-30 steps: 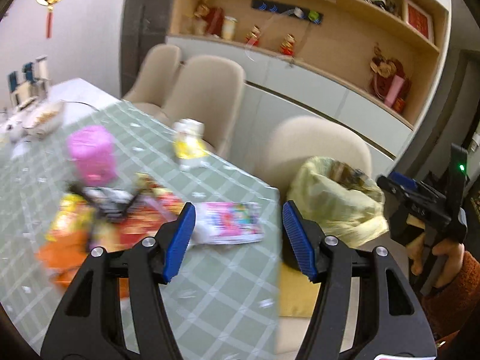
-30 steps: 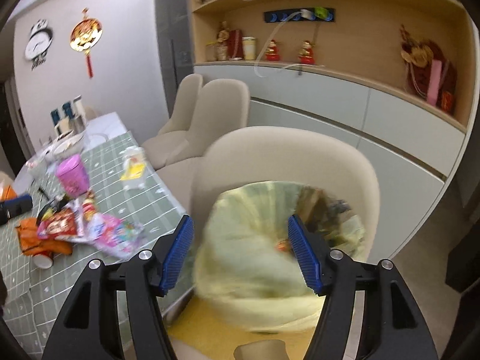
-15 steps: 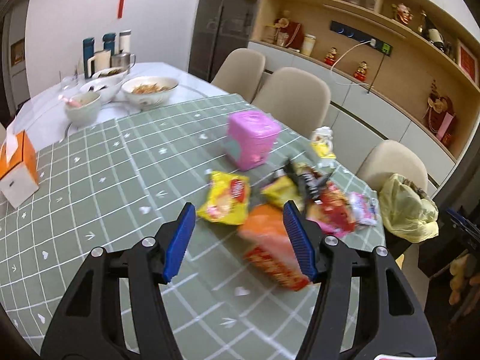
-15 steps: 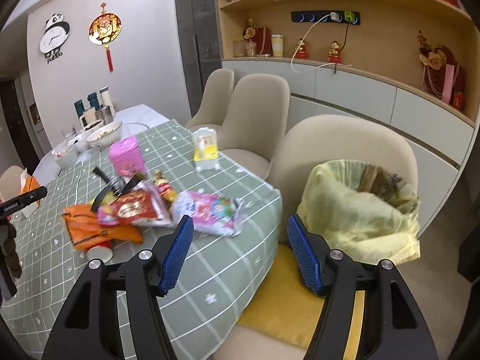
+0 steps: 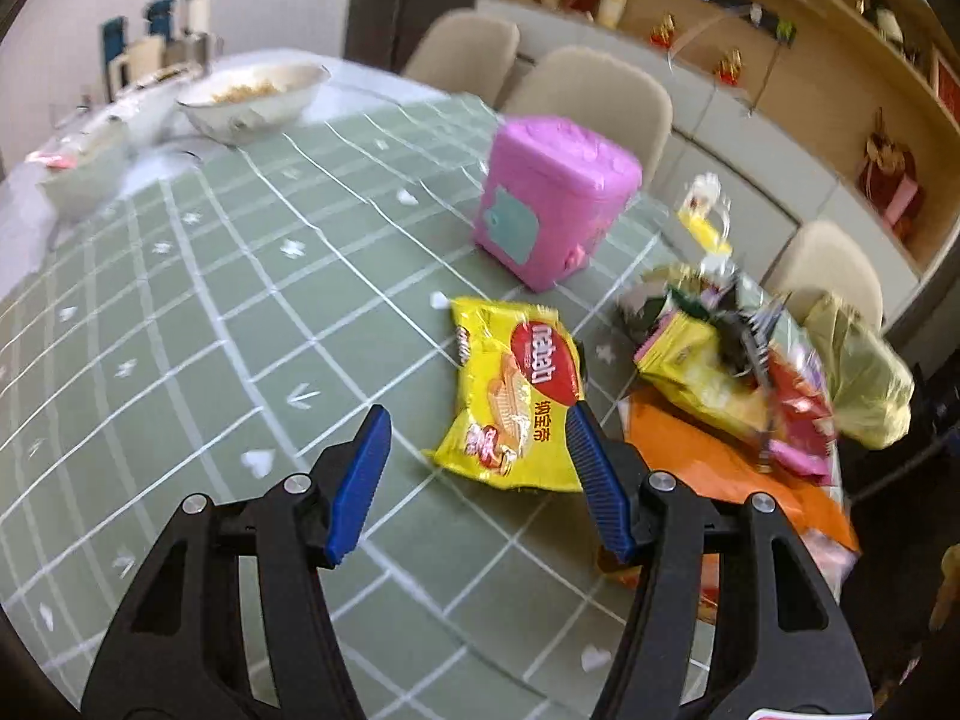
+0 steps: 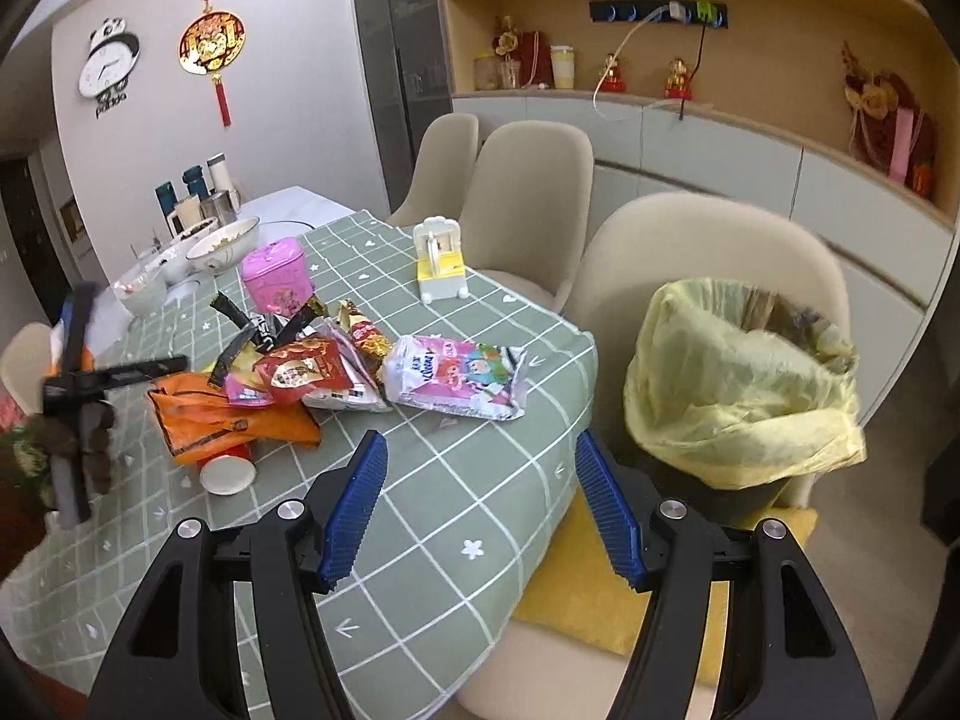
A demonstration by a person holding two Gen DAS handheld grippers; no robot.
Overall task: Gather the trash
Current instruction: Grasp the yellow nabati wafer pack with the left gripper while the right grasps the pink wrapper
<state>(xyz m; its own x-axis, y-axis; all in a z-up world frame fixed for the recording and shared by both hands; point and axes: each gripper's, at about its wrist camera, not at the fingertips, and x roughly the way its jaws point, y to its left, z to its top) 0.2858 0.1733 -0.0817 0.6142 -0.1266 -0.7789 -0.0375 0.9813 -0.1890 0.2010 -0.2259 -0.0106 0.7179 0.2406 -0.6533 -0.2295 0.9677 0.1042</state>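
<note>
Left hand-held gripper point(image 5: 477, 468) hangs released over the worktop point(image 5: 180, 330), its blue pads spread wide with nothing between them. Its right pad point(image 5: 594, 480) sits at the near right edge of a yellow wafer pack point(image 5: 516, 402) that lies flat on the green checked cloth; whether the pad touches the pack cannot be told. Beyond the pack stands a pink box point(image 5: 555, 204), upright. To the right of the pack is a heap of wrappers point(image 5: 732, 360) lying on an orange bag point(image 5: 732, 468), blurred in this view. A bowl point(image 5: 255, 99) of food sits at the far end of the worktop.

Right hand-held gripper point(image 6: 477, 501) is likewise released and empty, held over the near corner of the worktop point(image 6: 480, 510). From this view the heap reads more clearly: a pink-and-white pack point(image 6: 459, 378) lies nearest the worktop's edge, a red pack point(image 6: 303, 375) rests on top of other wrappers beside it, and the orange bag point(image 6: 234, 420) spreads out to the left with a paper cup point(image 6: 228, 471) on its side just in front. A small white-and-yellow object point(image 6: 441, 267) stands apart, further back. Off the worktop, to the right, a bin lined with a yellow bag point(image 6: 738, 384) sits on a chair point(image 6: 714, 240), with some rubbish showing inside. The left tool point(image 6: 78, 384) appears at the left edge of this view, blurred.
</note>
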